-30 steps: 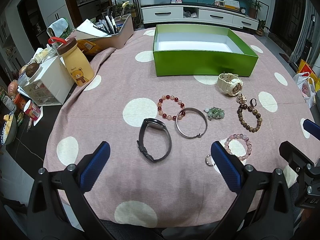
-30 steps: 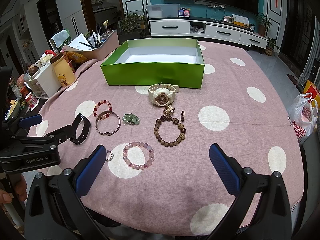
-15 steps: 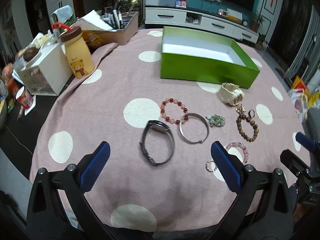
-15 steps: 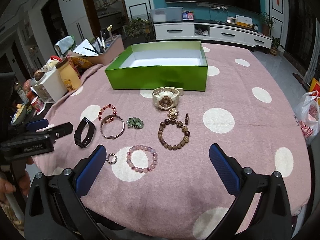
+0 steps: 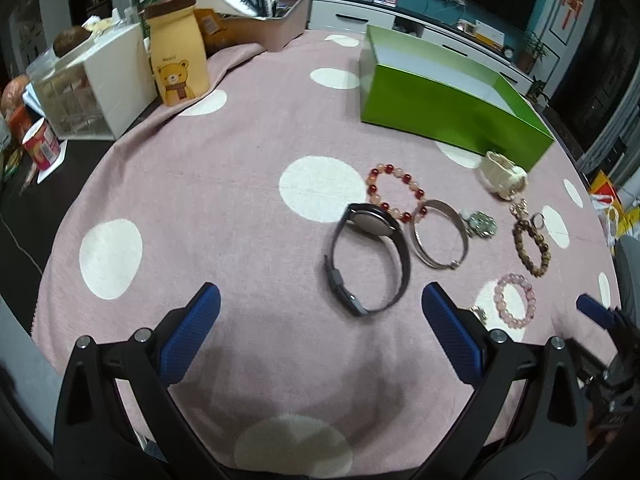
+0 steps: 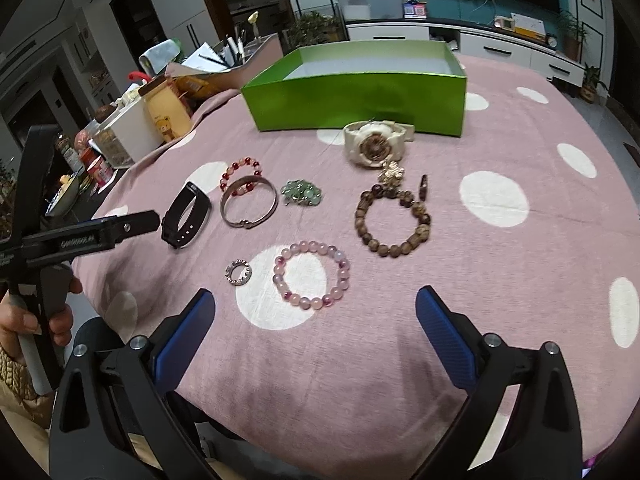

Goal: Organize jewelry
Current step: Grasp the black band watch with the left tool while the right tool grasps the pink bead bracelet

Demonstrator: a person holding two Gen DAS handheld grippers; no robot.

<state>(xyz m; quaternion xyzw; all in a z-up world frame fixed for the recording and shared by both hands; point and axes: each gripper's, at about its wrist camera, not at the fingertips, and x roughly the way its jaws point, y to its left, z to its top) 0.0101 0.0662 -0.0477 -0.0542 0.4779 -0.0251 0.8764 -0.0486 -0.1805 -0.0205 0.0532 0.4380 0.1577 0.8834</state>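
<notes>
Jewelry lies on a pink polka-dot cloth. A black watch (image 5: 370, 258) sits just ahead of my open, empty left gripper (image 5: 320, 308). Beside it lie a silver bangle (image 5: 439, 234), a red bead bracelet (image 5: 394, 192), a green pendant (image 5: 480, 224), a brown bead bracelet (image 6: 394, 220), a cream watch (image 6: 374, 144) and a small ring (image 6: 239, 272). A pink bead bracelet (image 6: 311, 274) lies just ahead of my open, empty right gripper (image 6: 314, 310). An open green box (image 6: 360, 88) stands at the far side, empty inside.
A yellow bear bottle (image 5: 178, 50), a white drawer unit (image 5: 92, 88) and a pen tray (image 5: 260, 16) crowd the far left. The left gripper shows in the right wrist view (image 6: 132, 222), near the black watch. The table edge runs close below both grippers.
Both grippers have moved forward and lower toward the jewelry. The left one now faces the black watch from the left; the right one has closed in on the pink bracelet.
</notes>
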